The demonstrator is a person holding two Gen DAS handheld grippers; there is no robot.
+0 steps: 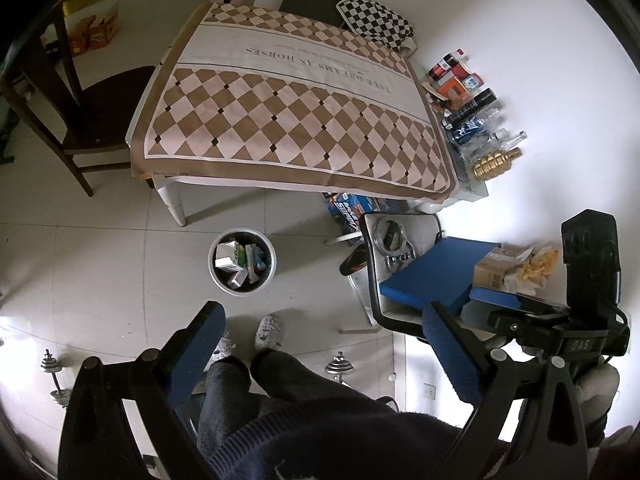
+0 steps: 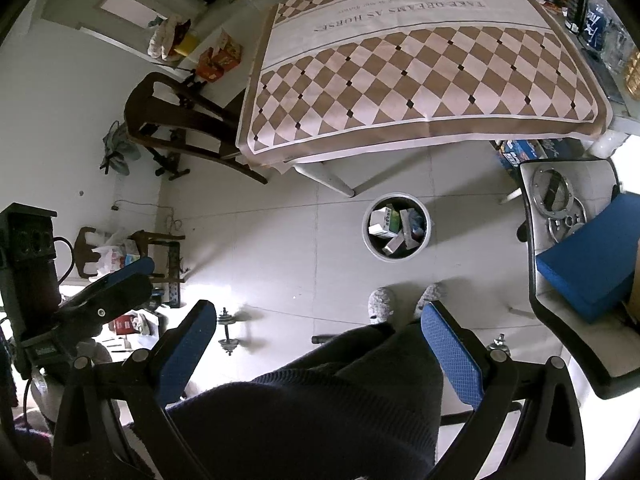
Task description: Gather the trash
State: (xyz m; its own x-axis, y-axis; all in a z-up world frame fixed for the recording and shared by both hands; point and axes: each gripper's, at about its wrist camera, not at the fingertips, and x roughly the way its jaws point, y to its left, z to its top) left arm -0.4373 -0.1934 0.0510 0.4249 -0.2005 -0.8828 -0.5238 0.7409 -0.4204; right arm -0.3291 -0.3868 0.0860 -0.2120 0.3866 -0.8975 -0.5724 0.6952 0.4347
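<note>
A round grey trash bin (image 1: pixel 242 261) stands on the tiled floor in front of the table and holds several small boxes and wrappers; it also shows in the right wrist view (image 2: pixel 397 226). My left gripper (image 1: pixel 324 334) is open and empty, held high above the floor near the person's legs. My right gripper (image 2: pixel 320 334) is open and empty too, at about the same height. The right gripper body also shows in the left wrist view (image 1: pixel 560 320). The table (image 1: pixel 280 108) carries a brown checked cloth with nothing lying on the cloth.
A dark wooden chair (image 1: pixel 80 96) stands left of the table. Bottles and cans (image 1: pixel 472 116) line the table's right edge by the wall. A white chair (image 2: pixel 580 248) holds a blue box, metal rings and a cardboard box. Dumbbells (image 1: pixel 56 380) lie on the floor.
</note>
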